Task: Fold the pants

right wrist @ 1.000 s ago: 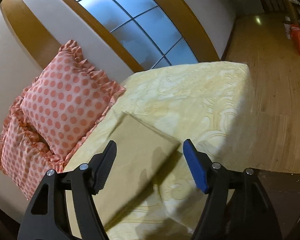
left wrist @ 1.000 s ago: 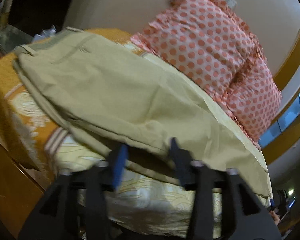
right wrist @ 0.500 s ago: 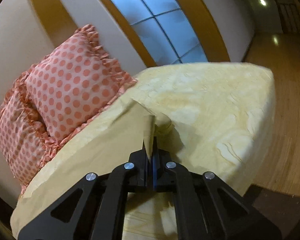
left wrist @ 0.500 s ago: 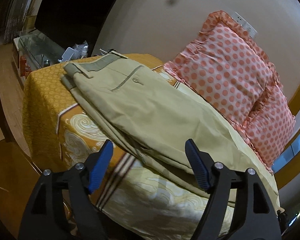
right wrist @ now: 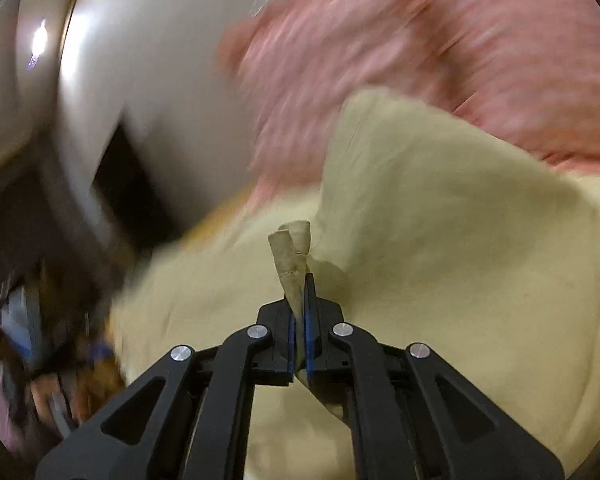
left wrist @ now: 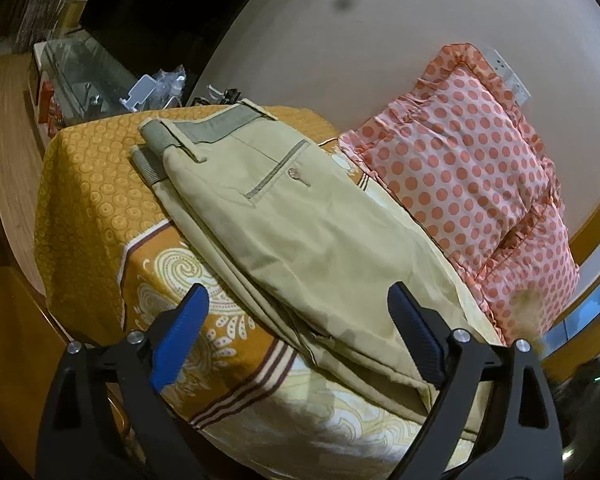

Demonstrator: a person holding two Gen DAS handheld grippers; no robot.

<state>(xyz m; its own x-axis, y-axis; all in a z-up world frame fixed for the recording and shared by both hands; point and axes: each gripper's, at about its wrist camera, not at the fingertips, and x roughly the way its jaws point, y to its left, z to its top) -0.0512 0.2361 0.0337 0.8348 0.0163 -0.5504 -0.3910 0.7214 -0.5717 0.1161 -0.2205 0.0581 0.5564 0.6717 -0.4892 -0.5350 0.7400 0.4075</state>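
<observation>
Right gripper (right wrist: 299,312) has clamped the hem of the pants (left wrist: 300,240) and swings it up off the bed (left wrist: 92,184); left gripper (left wrist: 296,332), now wide, hovers empty — fold begun.

- The bed (left wrist: 100,208) carries everything, under an orange and cream patterned cover, its near corner just ahead of the left hand-held gripper (left wrist: 296,336).
- Khaki pants (left wrist: 300,240) lie flat on the cover, waistband at the far end, legs running back towards that hand-held gripper's right finger.
- Pink polka-dot pillows (left wrist: 472,184) lie on the bed just beyond the pants, to the right, against the wall.
- In the blurred right wrist view, the pants' cloth (right wrist: 440,240) spreads over the bed.
</observation>
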